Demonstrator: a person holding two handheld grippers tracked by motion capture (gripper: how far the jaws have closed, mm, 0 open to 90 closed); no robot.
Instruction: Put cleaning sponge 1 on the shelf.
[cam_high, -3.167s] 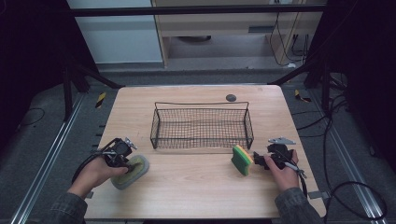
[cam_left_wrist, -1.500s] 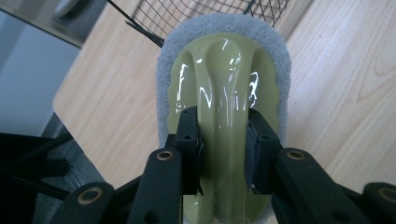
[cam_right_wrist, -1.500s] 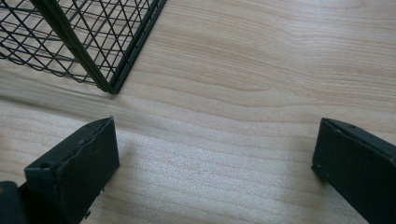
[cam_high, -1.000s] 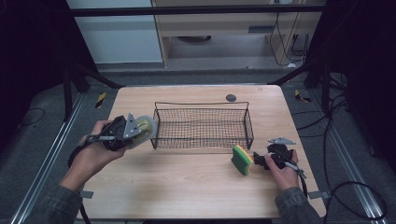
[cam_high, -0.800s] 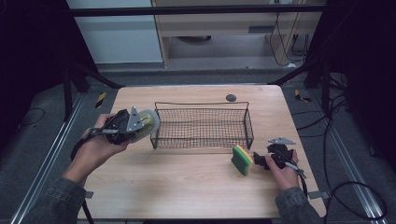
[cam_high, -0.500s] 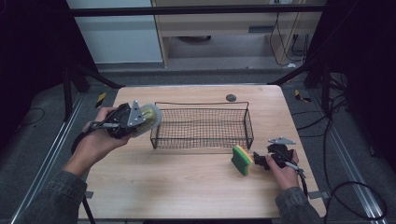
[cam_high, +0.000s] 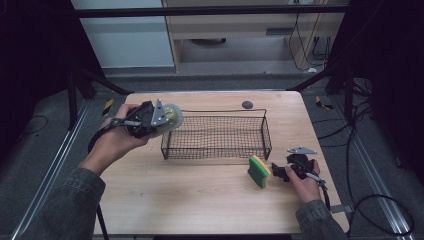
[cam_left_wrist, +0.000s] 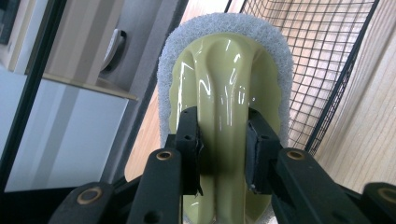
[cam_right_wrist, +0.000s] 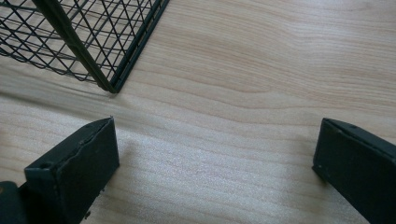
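A pale green scrubber (cam_high: 173, 116) with a grey-white pad (cam_left_wrist: 224, 25) is held in the air beside the left end of the black wire basket (cam_high: 216, 136). My left gripper (cam_high: 162, 120) is shut on its glossy handle (cam_left_wrist: 224, 93), and the pads (cam_left_wrist: 189, 140) press both sides of it. A yellow and green sponge (cam_high: 258, 171) stands tilted on the table in front of the basket's right corner. My right gripper (cam_high: 278, 172) holds it, jaws wide apart (cam_right_wrist: 217, 158) on the sponge's pale foam face (cam_right_wrist: 210, 186).
The basket stands at the middle of the wooden table (cam_high: 200, 200), and its corner (cam_right_wrist: 109, 86) lies just ahead of the right gripper. A small dark disc (cam_high: 247, 104) lies behind the basket. Cables trail off both table sides.
My left gripper has lifted the scrubber off the table's front left and carried it up and back to the basket's left end. The right gripper and sponge have not moved.
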